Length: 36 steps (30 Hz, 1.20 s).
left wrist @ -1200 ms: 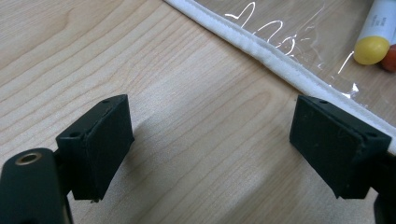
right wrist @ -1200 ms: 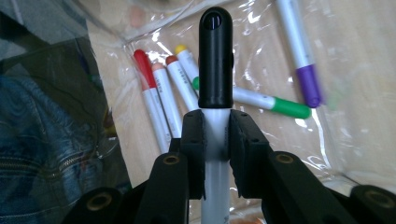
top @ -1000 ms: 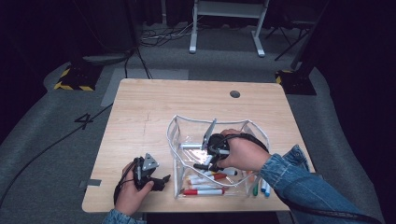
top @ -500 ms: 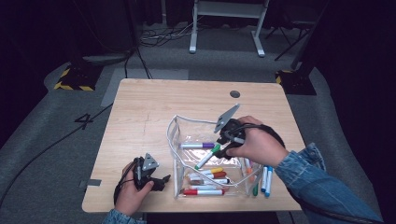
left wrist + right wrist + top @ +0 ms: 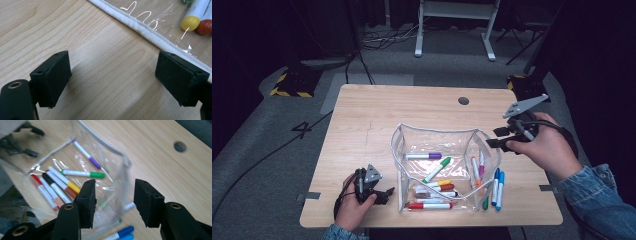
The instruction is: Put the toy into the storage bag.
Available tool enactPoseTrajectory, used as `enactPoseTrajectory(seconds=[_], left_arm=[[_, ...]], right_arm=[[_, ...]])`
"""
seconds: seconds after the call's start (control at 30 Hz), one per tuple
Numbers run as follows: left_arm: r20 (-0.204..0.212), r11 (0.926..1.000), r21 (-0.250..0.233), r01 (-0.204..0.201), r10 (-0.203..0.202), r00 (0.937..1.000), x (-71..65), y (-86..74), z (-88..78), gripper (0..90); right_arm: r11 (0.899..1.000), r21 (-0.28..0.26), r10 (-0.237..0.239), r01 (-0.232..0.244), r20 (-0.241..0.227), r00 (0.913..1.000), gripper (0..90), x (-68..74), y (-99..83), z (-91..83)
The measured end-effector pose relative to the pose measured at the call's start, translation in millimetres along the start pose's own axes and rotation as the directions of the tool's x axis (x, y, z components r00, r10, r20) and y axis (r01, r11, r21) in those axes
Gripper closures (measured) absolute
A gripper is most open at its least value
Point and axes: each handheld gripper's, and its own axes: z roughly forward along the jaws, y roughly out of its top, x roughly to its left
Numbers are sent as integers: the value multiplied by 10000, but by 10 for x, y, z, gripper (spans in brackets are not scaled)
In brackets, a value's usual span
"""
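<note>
The right gripper (image 5: 499, 138), jaws just closing yet empty, is held right of the clear plastic pouch (image 5: 439, 136); the left gripper (image 5: 388, 195), lower left, is released.

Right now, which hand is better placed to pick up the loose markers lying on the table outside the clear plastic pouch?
Right. The right gripper, jaws open and empty, hovers near the two blue markers beside the clear plastic pouch. The left gripper rests across the pouch.

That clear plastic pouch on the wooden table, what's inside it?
Inside the clear plastic pouch lie several marker pens: a purple-capped marker, a green-capped marker, and yellow, black and red ones near the front. The stacked front markers partly hide one another.
</note>
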Motion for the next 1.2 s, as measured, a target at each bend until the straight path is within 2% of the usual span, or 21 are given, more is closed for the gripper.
enactPoseTrajectory(seconds=[0.13, 0.27, 0.4, 0.53, 0.67, 0.77, 0.83, 1.0, 1.03, 1.07, 1.1, 1.13, 1.2], left_arm=[[0, 10000, 24, -30, 30, 10000, 2, 0, -2, 136], [-8, 10000, 26, -35, 35, 10000, 2, 0, -2, 136], [5, 10000, 22, -28, 28, 10000, 2, 0, -1, 136], [6, 10000, 22, -30, 30, 10000, 2, 0, -1, 136], [4, 10000, 18, -29, 29, 10000, 2, 0, -1, 136], [3, 10000, 21, -31, 31, 10000, 2, 0, -1, 136], [-13, 10000, 27, -35, 35, 10000, 2, 1, -3, 136], [-15, 10000, 23, -36, 36, 10000, 1, 1, -3, 137], [-12, 10000, 29, -36, 36, 10000, 1, 1, -3, 137], [-11, 10000, 27, -36, 36, 10000, 1, 1, -3, 137], [-12, 10000, 28, -36, 36, 10000, 1, 1, -3, 137], [-15, 10000, 25, -37, 37, 10000, 1, 1, -3, 137], [-113, 9999, 30, -110, 110, 9999, 2, 2, -8, 138]], right_arm=[[9956, 7, 935, -937, 432, 9947, 530, -207, -278, -13], [9857, 323, 1626, -1655, 778, 9836, 512, -351, -588, 100], [9710, 680, 2229, -2290, 868, 9710, 506, -427, -895, 290], [9548, 925, 2755, -2824, 806, 9579, 489, -427, -1151, 512], [9438, 1144, 3041, -3100, 664, 9503, 482, -384, -1340, 733], [9385, 1360, 3132, -3175, 524, 9482, 464, -349, -1446, 886], [9301, 1466, 3353, -3368, 351, 9414, 448, -327, -1517, 1002], [9179, 2041, 3405, -3403, 352, 9396, 461, -264, -1662, 1174], [9139, 2048, 3521, -3505, 298, 9355, 470, -254, -1687, 1190], [9118, 2162, 3528, -3492, 229, 9354, 504, -249, -1714, 1197], [9111, 2312, 3435, -3411, 312, 9386, 523, -249, -1730, 1199], [9045, 2535, 3425, -3430, 473, 9383, 536, -240, -1749, 1198], [9010, 2723, 3278, -3377, 828, 9411, 582, -233, -1787, 1184]])
